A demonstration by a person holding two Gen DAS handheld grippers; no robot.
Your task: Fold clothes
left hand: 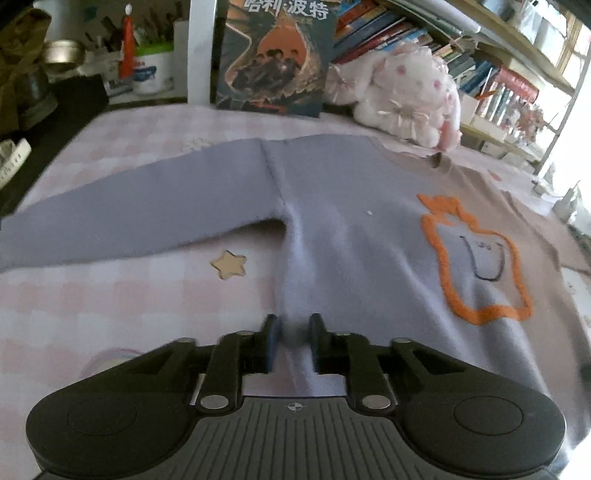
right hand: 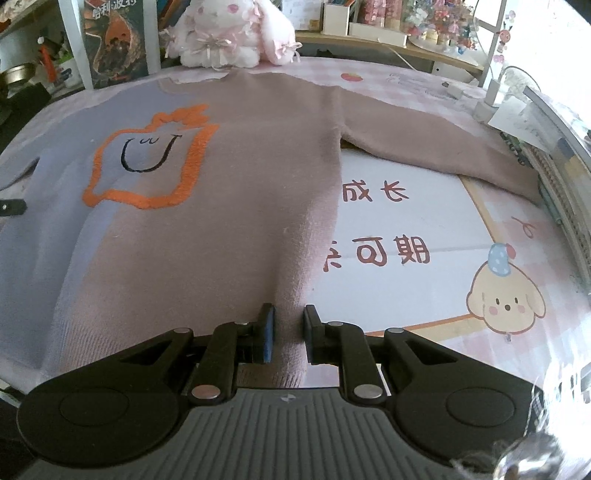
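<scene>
Both tongs (left hand: pixel 291 334) (right hand: pixel 289 325) pinch the sweater's (right hand: pixel 240 177) near hem.

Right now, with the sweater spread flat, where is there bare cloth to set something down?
Free: the checked cloth below the lilac sleeve, around the star print; and the white panel with lettering below the pink sleeve. Crowded: the far edge, with the plush rabbit and the upright book.
</scene>
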